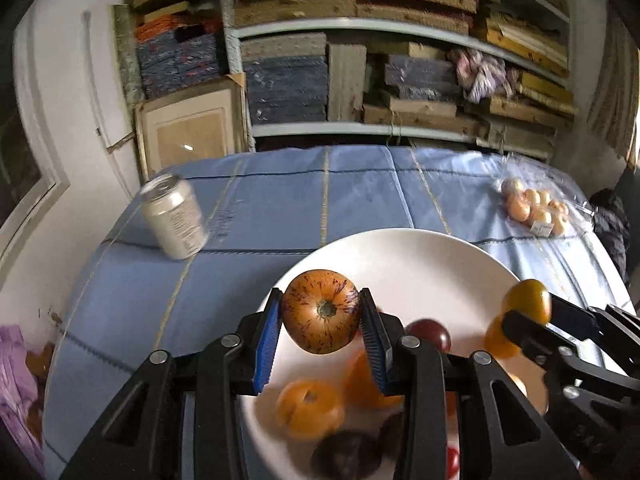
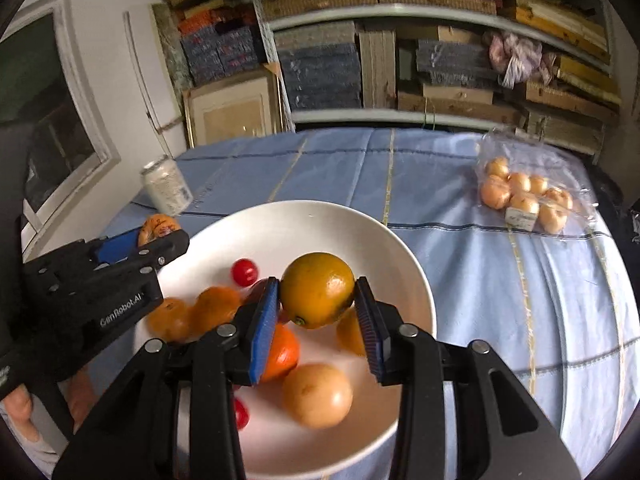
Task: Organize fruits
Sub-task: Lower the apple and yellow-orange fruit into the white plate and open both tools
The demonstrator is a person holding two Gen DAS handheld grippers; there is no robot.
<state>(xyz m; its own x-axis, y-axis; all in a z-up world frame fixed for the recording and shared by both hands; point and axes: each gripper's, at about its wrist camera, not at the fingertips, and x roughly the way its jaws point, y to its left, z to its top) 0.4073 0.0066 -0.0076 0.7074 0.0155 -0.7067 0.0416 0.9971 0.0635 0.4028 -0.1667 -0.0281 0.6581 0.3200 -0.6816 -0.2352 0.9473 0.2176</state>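
Left gripper (image 1: 320,312) clamped on a speckled orange fruit (image 1: 320,310), stem end toward the camera, held over the near rim of the white bowl (image 1: 420,252). Right gripper (image 2: 316,292) clamped on a greenish-yellow orange (image 2: 317,289), also above the bowl.

Left wrist view only: dark plums (image 1: 346,456) low in the bowl, one more (image 1: 430,332) by the right finger. Right wrist view only: cherry tomatoes (image 2: 245,272), a pale round citrus (image 2: 317,395) nearest the camera, a deep-orange one (image 2: 286,352) behind the left pad. Both show blurred tangerines (image 2: 216,304).

Bowl sits on a blue cloth (image 1: 280,200) with thin yellow and dark lines. White drinks can (image 1: 176,220) tilted, far left. Clear bag of small pale fruit (image 2: 524,200) far right, price label on it.

Behind: white shelves (image 2: 400,12) packed with stacked textiles, a framed picture (image 2: 232,112) leaning at the corner, white wall to the left.
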